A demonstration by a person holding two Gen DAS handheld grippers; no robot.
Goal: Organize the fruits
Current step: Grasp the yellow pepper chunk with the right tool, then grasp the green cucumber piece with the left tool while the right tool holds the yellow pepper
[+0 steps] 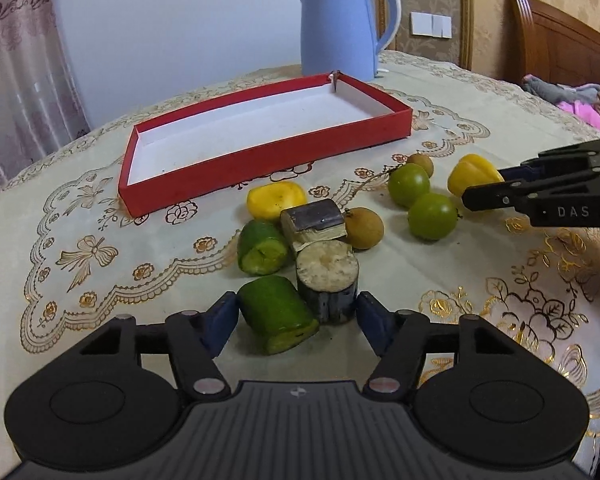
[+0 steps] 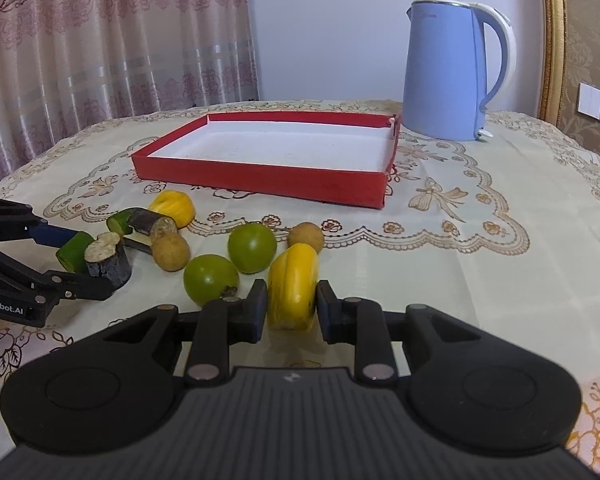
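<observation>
My left gripper (image 1: 296,314) has its blue pads against a green cucumber piece (image 1: 274,318) and a dark eggplant piece (image 1: 327,280), which stand side by side on the tablecloth. The same grip shows at the left of the right wrist view, where the left gripper (image 2: 88,264) flanks both pieces. My right gripper (image 2: 292,308) is shut on a yellow fruit piece (image 2: 292,284), low over the cloth. The empty red box (image 1: 260,160) lies behind the fruit. Loose near it are a second yellow piece (image 1: 276,198), two round green fruits (image 1: 408,184) and brown longans (image 1: 364,228).
A blue kettle (image 1: 336,20) stands behind the box's far corner. Another cucumber piece (image 1: 262,248) and eggplant piece (image 1: 312,220) lie just beyond my left gripper. The round table's edge curves away on the left, with a curtain (image 2: 100,40) behind it. A wooden headboard (image 1: 560,40) is far right.
</observation>
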